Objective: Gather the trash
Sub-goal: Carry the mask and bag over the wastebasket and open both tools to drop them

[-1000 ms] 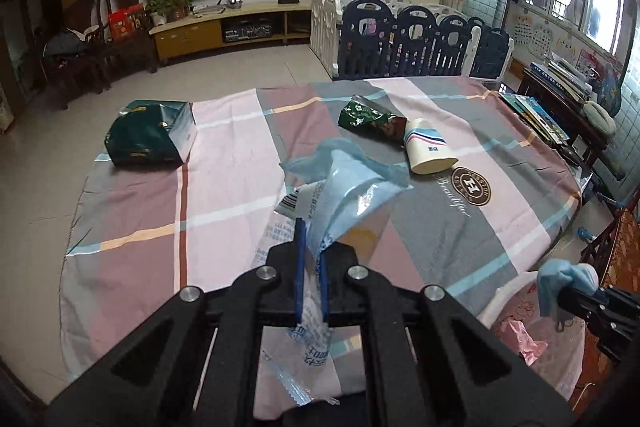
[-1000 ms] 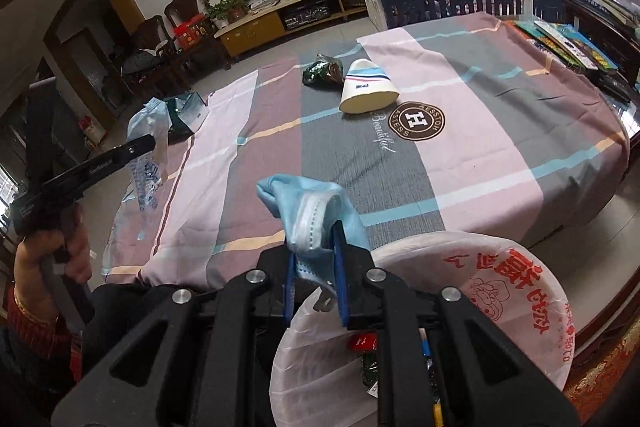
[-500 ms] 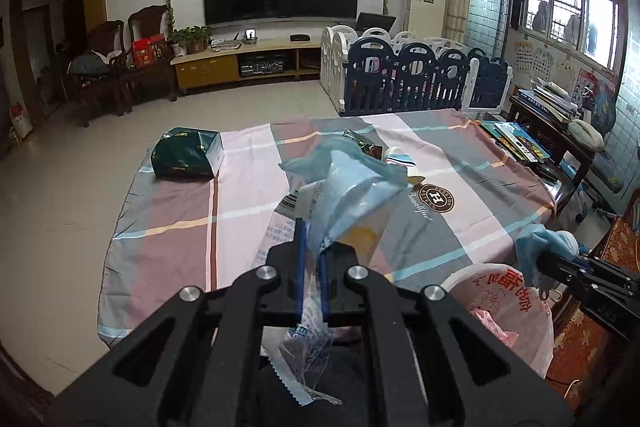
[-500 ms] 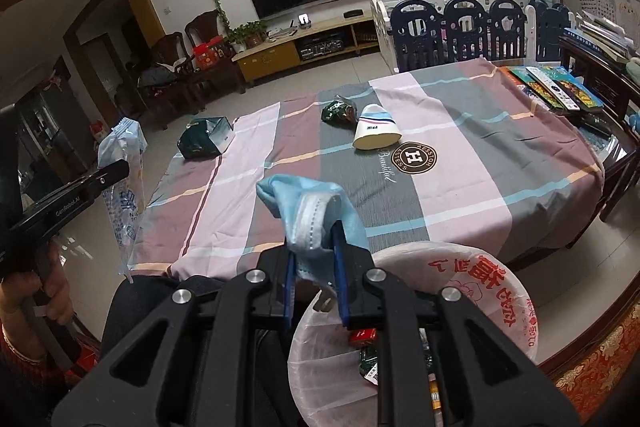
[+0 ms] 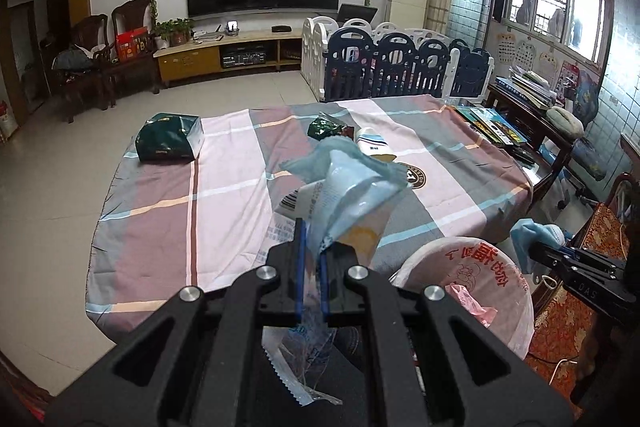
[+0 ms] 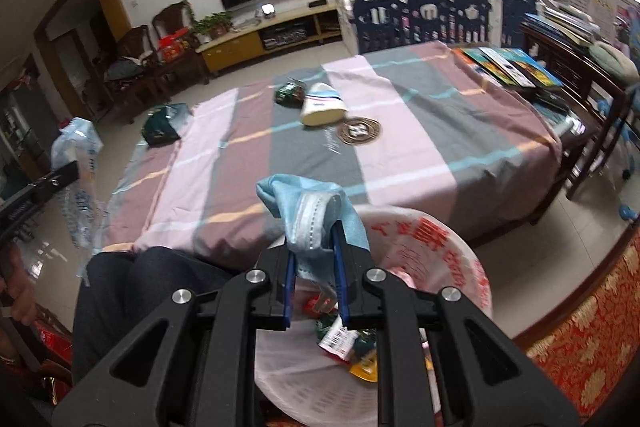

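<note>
My left gripper [image 5: 311, 251] is shut on a clear blue plastic wrapper [image 5: 348, 187], held up in front of the striped table [image 5: 224, 187]. My right gripper [image 6: 314, 247] is shut on a blue face mask [image 6: 312, 211], just above the near rim of the white trash bag [image 6: 436, 255], which holds several wrappers. The bag [image 5: 476, 267] and the mask [image 5: 534, 235] also show at the right of the left wrist view. On the table lie a dark green bag [image 5: 170, 143], a green snack packet [image 5: 326, 127] and a tipped paper cup [image 5: 374, 145].
The person's dark-trousered knees [image 6: 140, 279] are beside the trash bag. Books [image 6: 508, 65] lie on a dark side table at the right. A playpen fence [image 5: 400, 67] stands behind the table. A red patterned seat [image 6: 592, 311] is at the lower right.
Both grippers have pulled back and up from the table with their loads still held. The right gripper with the mask has come closer over the trash bag.
</note>
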A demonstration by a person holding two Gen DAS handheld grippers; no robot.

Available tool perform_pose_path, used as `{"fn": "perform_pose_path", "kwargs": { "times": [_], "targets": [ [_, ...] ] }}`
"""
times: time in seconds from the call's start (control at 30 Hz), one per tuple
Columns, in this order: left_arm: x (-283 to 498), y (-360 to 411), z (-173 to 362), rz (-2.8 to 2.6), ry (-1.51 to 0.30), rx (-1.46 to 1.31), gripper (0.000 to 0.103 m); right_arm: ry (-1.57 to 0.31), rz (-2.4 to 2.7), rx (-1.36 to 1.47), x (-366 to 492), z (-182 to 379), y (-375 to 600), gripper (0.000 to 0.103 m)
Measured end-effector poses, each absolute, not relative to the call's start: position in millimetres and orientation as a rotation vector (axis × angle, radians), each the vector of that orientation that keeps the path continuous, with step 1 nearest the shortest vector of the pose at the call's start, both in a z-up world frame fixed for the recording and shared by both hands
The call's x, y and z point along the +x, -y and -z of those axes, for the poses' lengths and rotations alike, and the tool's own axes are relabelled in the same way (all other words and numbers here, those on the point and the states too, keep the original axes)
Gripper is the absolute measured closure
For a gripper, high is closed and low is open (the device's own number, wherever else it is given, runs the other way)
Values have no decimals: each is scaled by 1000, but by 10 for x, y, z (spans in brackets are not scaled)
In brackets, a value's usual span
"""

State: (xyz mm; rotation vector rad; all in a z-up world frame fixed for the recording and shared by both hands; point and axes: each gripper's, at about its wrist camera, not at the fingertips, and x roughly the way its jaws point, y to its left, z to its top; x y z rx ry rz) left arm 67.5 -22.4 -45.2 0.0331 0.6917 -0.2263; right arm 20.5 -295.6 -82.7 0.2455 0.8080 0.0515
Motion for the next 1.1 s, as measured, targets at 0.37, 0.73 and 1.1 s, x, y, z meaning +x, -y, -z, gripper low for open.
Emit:
{"fn": "perform_pose_path", "kwargs": {
  "times": [0.37,0.73,1.1],
  "targets": [
    [612,552,529,335,-723,46,96,-952,16,265,178,1394,3156,86],
    [649,972,732,561,-841,29,96,-889,37,398,11,1279,3457,35],
    [832,1731,1424,843,-1132,-91,16,-711,138,536,-281,875,4020,26]
  ]
}}
